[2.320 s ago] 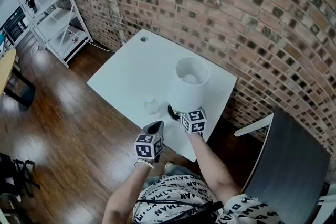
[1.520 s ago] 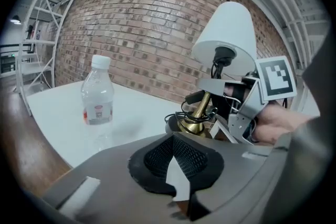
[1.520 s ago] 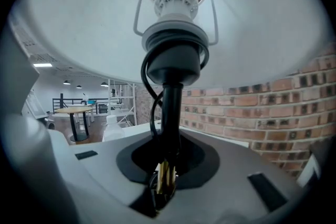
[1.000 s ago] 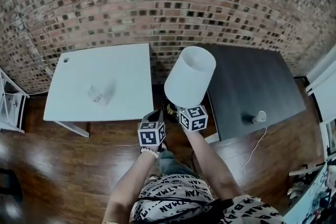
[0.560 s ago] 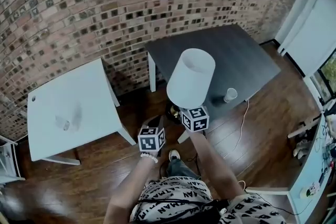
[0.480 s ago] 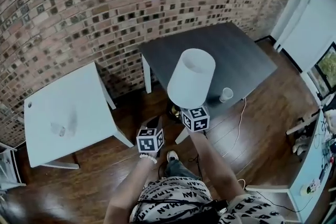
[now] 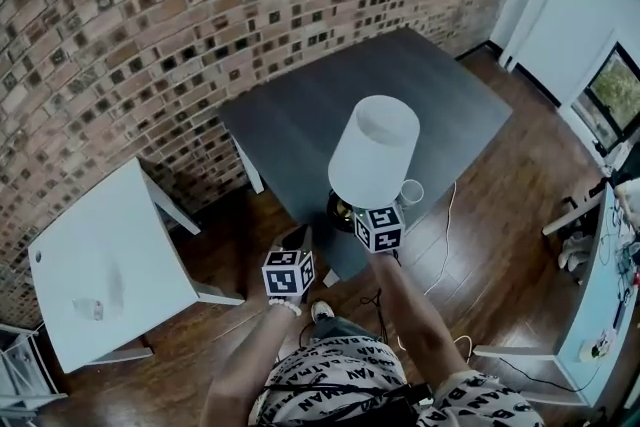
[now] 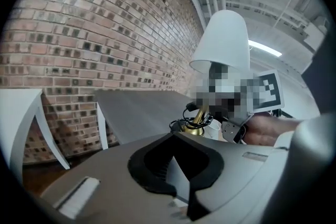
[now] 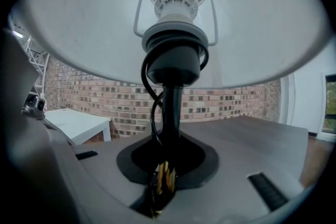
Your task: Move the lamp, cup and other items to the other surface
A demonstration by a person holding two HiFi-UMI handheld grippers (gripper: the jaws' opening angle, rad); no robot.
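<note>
Your right gripper (image 7: 358,215) has its jaws clamped on the stem of the one lamp (image 7: 373,152), low down by the brass base, with the white shade standing upright above them. The base sits over the near edge of the dark desk (image 7: 380,85); whether it touches the top you cannot tell. Ahead of those jaws the dark top lies bare to the brick wall. One white cup (image 7: 411,192) stands just to their right.

Your left gripper (image 7: 296,240) hangs beside the right one, over the floor short of the desk corner, jaws drawn together on nothing.

There are two desks. The white desk (image 7: 130,245), well left of the left jaws, carries one small clear item (image 7: 88,308).

Only the right gripper view shows the bulb (image 9: 176,2) and the cord looped at the socket. The left gripper view alone shows the base (image 8: 195,128) side-on.
</note>
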